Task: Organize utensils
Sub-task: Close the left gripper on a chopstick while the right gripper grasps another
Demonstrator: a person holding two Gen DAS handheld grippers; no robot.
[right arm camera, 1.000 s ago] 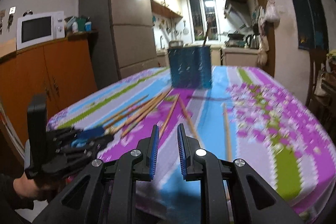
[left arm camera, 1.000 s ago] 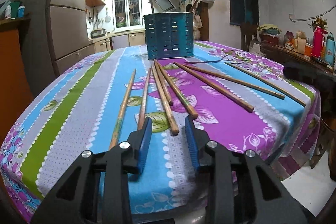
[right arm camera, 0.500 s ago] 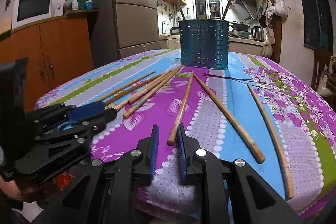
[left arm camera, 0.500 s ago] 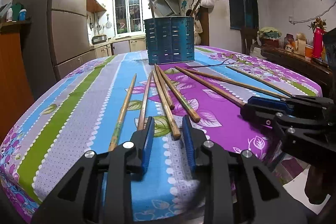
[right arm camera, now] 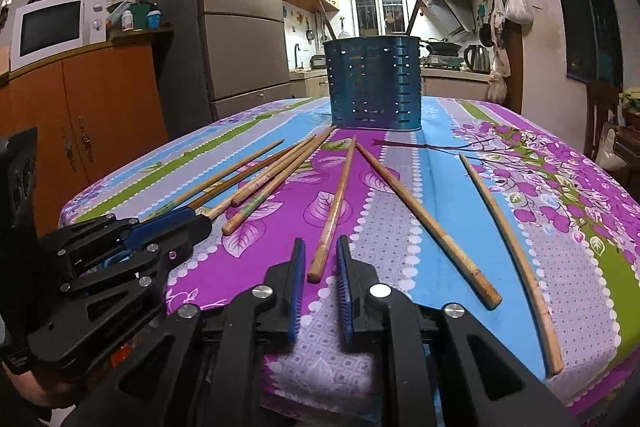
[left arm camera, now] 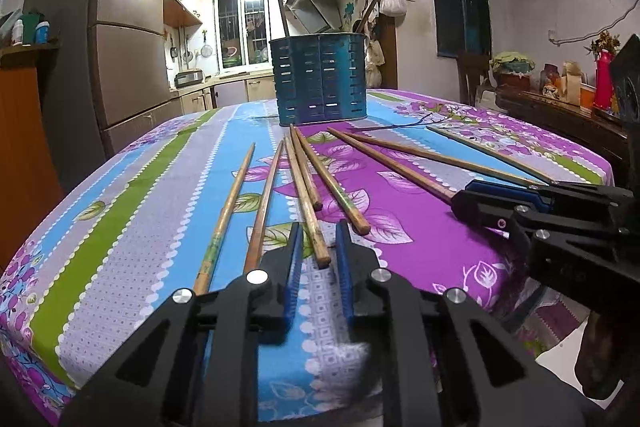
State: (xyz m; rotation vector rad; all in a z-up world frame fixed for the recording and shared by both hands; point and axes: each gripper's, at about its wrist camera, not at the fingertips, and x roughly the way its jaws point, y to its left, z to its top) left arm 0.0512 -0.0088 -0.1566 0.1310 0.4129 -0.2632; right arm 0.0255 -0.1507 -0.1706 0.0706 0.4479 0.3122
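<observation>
**Both claws close in on the chopstick ends**

Over the last second both claws have dropped low and moved in from the near edge of the worktop. The left claw (left arm camera: 316,259) now straddles the butt end of one wooden chopstick (left arm camera: 306,199), jaws parted and not yet gripping. The right claw (right arm camera: 320,269) likewise sits released around the near end of another chopstick (right arm camera: 334,211). This looks like the approach to a first pickup by each hand; nothing has been lifted.

The remaining chopsticks lie fanned on the striped floral tablecloth (left arm camera: 120,227), pointing toward the blue slotted utensil holder (left arm camera: 320,79) standing at the far end. Behind it are a refrigerator (right arm camera: 224,23) and a kitchen window (left arm camera: 242,23).
</observation>
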